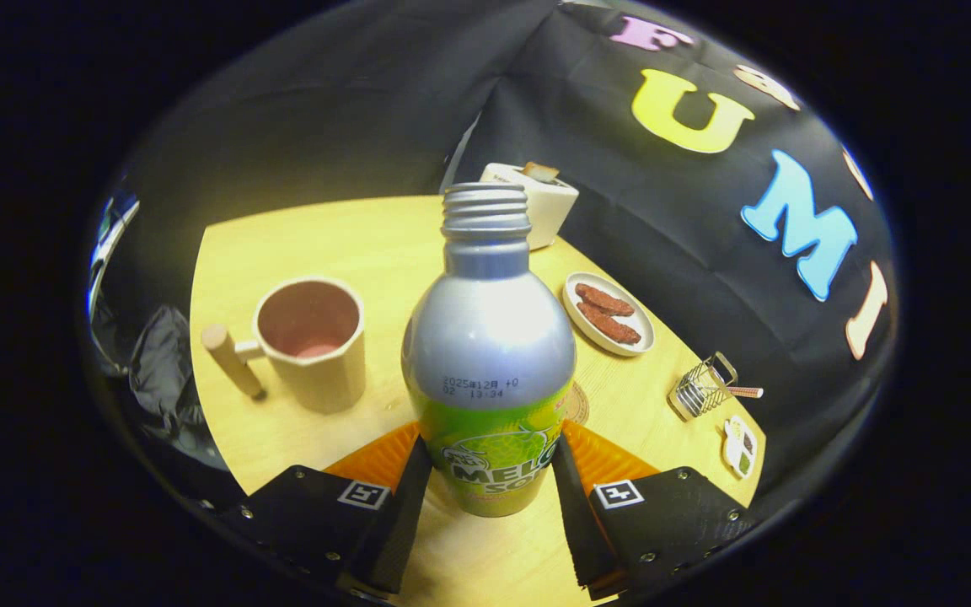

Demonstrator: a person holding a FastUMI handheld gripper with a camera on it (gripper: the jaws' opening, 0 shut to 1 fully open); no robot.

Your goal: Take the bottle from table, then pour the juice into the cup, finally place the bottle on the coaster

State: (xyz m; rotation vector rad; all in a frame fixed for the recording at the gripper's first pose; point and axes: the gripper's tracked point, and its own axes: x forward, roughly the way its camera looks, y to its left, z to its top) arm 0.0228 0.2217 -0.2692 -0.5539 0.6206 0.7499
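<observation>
Cork coaster (576,405) seemingly hides behind gripped bottle (490,354).

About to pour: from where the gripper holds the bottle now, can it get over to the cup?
Probably yes. The gripper has both fingers pressed on the bottle, and the cup stands open-mouthed just beyond the fingers, beside the bottle. Bare table lies between them, with nothing blocking the way.

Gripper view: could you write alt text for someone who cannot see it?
A capless metal bottle stands between the tool's two fingers, which press its lower sides. Beyond it on the round wooden table sit a cup with a wooden handle, a plate of snacks and a small wire rack.
</observation>
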